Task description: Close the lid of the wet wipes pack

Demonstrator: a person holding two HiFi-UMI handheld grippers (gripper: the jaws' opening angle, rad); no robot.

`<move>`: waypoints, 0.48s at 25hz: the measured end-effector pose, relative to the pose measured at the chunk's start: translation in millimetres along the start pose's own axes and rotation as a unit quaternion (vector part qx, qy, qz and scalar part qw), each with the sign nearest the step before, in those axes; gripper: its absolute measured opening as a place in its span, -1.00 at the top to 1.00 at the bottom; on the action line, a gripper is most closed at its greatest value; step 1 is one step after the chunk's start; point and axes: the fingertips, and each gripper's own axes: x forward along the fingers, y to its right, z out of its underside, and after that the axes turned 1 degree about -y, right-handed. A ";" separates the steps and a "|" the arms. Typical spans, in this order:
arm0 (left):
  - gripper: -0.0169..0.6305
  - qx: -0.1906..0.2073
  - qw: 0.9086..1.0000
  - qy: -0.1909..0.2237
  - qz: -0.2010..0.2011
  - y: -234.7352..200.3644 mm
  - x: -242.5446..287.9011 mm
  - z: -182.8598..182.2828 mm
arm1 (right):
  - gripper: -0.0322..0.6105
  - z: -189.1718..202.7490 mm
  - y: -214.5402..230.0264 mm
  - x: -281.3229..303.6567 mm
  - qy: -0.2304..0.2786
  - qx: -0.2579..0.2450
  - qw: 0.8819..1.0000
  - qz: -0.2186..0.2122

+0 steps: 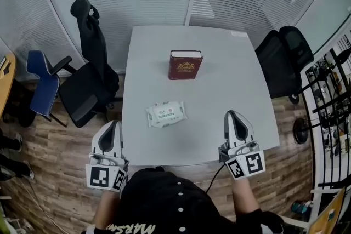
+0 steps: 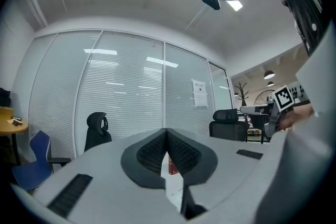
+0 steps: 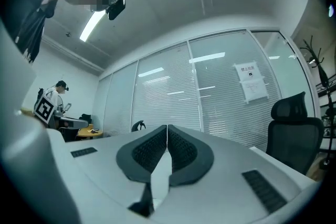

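The white wet wipes pack (image 1: 165, 114) lies flat on the white table (image 1: 219, 57), towards the front and left of the middle. Its lid looks flat against the pack. My left gripper (image 1: 114, 125) is shut and empty, off the table's front left corner and left of the pack. My right gripper (image 1: 233, 116) is shut and empty over the table's front right part, well to the right of the pack. In the left gripper view the gripper (image 2: 167, 131) points level with its jaws together. The right gripper (image 3: 167, 127) shows the same in its own view. Neither gripper touches the pack.
A dark red book (image 1: 185, 64) stands beyond the pack, also glimpsed as the book (image 2: 172, 165) under the left jaws. Black office chairs stand at the table's left (image 1: 90, 71) and right (image 1: 285, 57). A blue chair (image 1: 43, 82) is at far left, a metal rack (image 1: 332, 112) at right.
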 end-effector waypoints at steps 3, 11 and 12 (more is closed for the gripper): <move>0.92 0.002 1.000 0.003 0.002 -0.1 -0.9 -3.5 | 0.80 -1.3 2.0 -14.4 0.001 -0.008 1.000 0.013; 0.92 0.004 1.000 0.007 0.006 1.9 -4.8 -6.5 | 0.80 3.0 5.1 -33.8 -0.004 -0.018 0.999 0.041; 0.92 0.004 1.000 0.006 0.006 2.2 -5.9 -6.4 | 0.80 2.6 4.8 -35.1 -0.004 -0.019 0.999 0.042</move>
